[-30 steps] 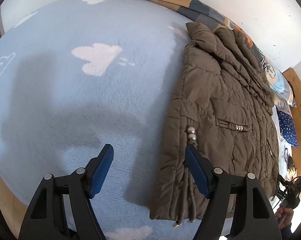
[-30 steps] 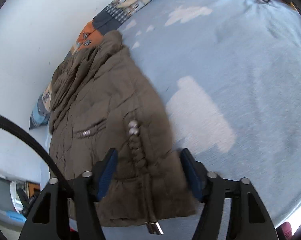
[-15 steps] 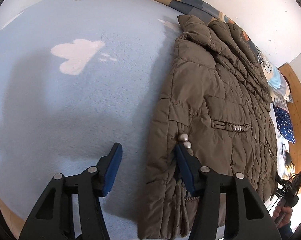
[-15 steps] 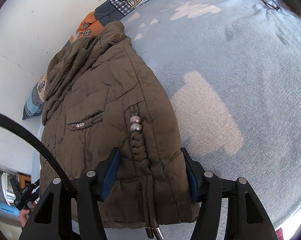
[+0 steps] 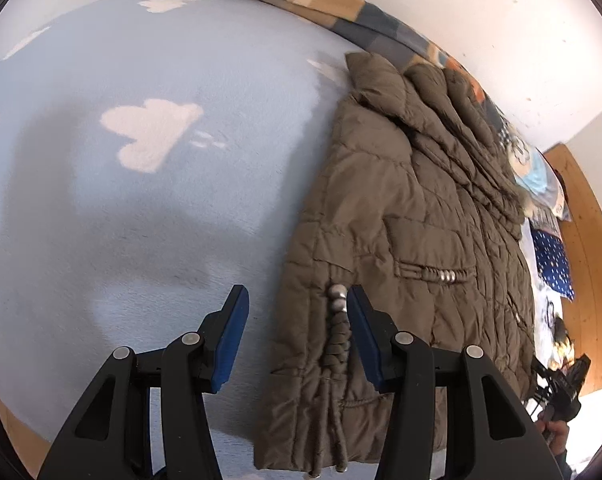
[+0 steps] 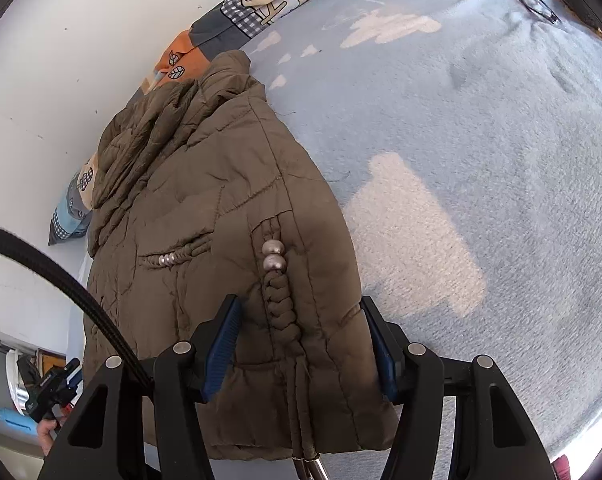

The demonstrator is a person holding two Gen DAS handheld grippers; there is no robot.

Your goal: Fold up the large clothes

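Both grippers are spread wide with nothing pinched. The left gripper (image 5: 297,320) hangs over the near edge of the brown quilted jacket (image 5: 413,248), one blue pad above the blanket, the other above the jacket by its braided cord (image 5: 337,344) with silver beads. The right gripper (image 6: 301,332) straddles that same cord (image 6: 279,300) near the hem. The jacket lies folded lengthwise on a light blue cloud-print blanket (image 6: 481,140), right up against a patchwork quilt (image 6: 237,16) along the white wall (image 5: 481,12).
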